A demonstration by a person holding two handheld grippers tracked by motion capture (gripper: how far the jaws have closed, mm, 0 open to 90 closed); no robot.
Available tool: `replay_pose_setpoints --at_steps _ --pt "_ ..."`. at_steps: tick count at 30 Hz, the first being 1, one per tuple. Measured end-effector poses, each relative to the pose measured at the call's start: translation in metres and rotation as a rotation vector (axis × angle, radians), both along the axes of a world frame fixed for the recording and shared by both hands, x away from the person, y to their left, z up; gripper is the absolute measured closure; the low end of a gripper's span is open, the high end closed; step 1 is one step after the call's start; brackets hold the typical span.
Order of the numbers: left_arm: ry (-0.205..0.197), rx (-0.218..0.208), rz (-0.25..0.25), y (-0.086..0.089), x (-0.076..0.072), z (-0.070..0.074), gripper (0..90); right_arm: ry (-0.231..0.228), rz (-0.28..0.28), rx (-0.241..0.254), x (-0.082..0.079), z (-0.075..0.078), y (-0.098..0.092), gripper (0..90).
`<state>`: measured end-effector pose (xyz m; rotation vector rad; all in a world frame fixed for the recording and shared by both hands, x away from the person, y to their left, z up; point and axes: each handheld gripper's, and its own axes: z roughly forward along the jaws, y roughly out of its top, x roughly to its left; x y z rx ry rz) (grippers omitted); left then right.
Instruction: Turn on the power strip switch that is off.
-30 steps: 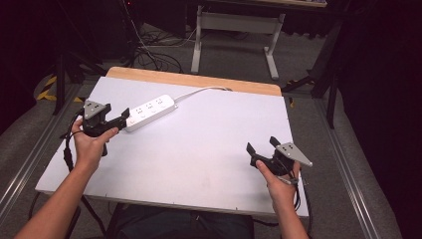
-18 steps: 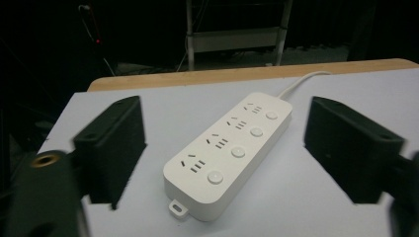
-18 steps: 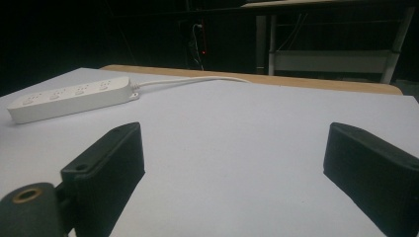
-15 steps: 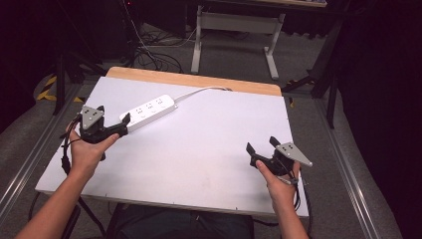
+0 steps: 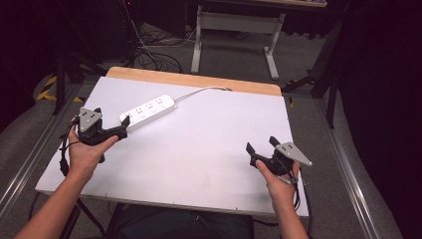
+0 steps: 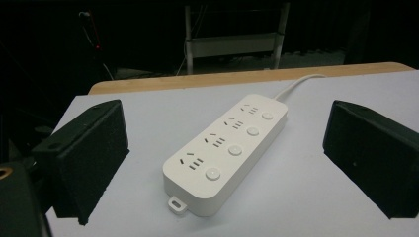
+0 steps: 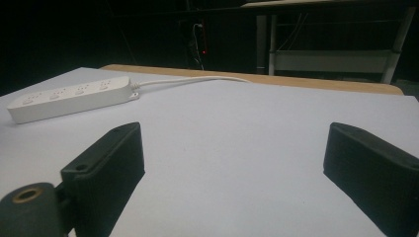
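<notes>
Power strip (image 5: 148,112) lies diagonally, cord (image 5: 201,90) far-right.

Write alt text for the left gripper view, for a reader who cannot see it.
A white power strip with four sockets and four round buttons lies on a pale table, framed between the left gripper's two black fingers, which are spread wide apart and touch nothing. Its white cord runs off toward the table's wooden far edge, with a dark room behind.

Both grippers black w/ blocky jaws, grey 3-corner plate on top: left gripper (image 5: 102,130), right gripper (image 5: 263,149); black cables trailing; forearms bare, no sleeves
</notes>
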<state>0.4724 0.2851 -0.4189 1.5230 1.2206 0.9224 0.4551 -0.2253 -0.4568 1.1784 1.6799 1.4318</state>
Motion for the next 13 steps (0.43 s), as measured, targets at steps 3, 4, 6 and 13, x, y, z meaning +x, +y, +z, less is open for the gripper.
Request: replay_pose_setpoints --at_steps 3,4,6,13 --pt "0.005 -0.002 -0.001 0.0002 0.0002 -0.0004 4.4 0.001 -0.001 0.0 -0.0002 0.0001 -0.0002 9.1" --pt "0.005 -0.003 -0.002 0.0001 0.0001 -0.0004 4.4 0.001 -0.001 0.0 -0.0002 0.0001 -0.0004 9.1" --pt "0.0 0.002 -0.001 -0.0002 -0.0003 -0.0001 4.3 0.0 -0.002 0.0 -0.0003 0.0001 -0.0007 9.1" --pt "0.003 0.002 -0.008 0.0003 0.0004 -0.0006 4.6 0.001 -0.002 -0.001 -0.0001 0.0001 -0.0004 9.1"
